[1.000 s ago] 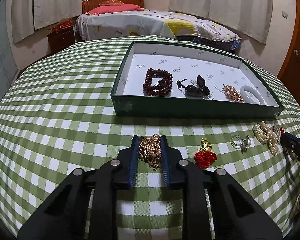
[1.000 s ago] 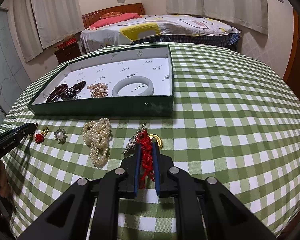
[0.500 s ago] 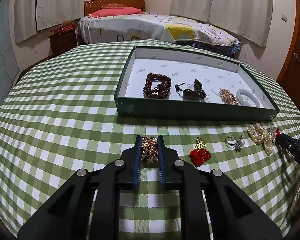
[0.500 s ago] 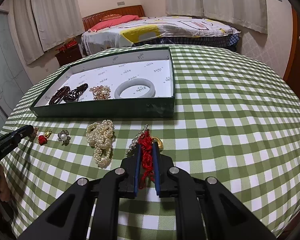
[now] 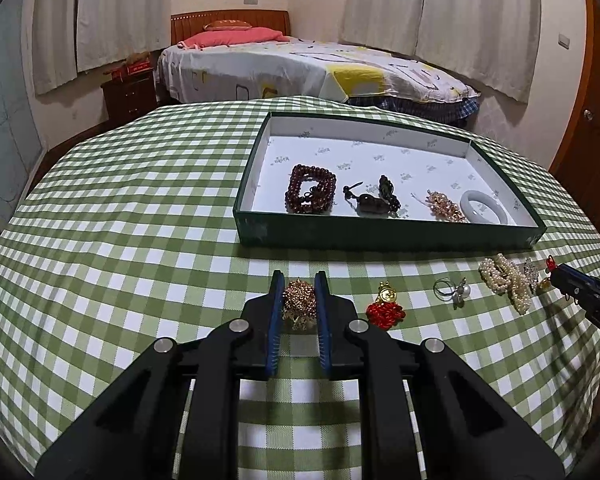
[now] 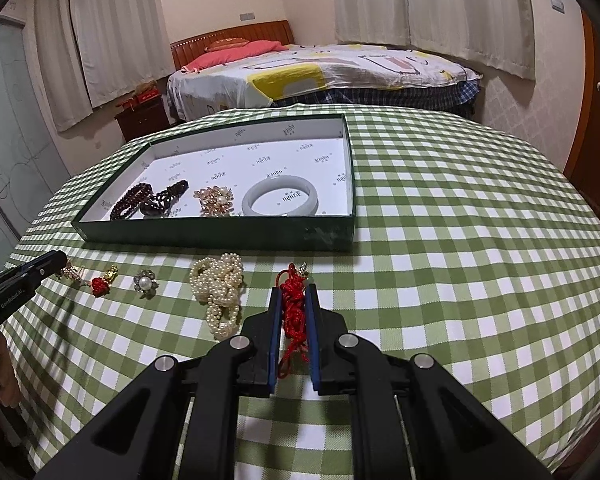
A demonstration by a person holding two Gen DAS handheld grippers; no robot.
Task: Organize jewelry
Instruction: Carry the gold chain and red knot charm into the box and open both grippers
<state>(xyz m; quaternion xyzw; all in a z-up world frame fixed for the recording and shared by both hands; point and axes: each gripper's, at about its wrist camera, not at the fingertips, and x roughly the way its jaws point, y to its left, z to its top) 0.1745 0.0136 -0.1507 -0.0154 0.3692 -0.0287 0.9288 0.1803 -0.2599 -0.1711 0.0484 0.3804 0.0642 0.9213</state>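
Left wrist view: left gripper [image 5: 300, 294] clamps a knobbly gold chain [image 5: 298, 304] short of the green tray [image 5: 380, 236]; right gripper [image 6: 293, 304] pinches red cord [image 6: 293, 312].

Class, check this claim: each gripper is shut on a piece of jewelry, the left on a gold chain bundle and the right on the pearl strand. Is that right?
Not quite. The right gripper holds a red cord piece; the pearl strand lies loose on the tablecloth, as the right wrist view shows. The left gripper does hold the gold chain bundle.
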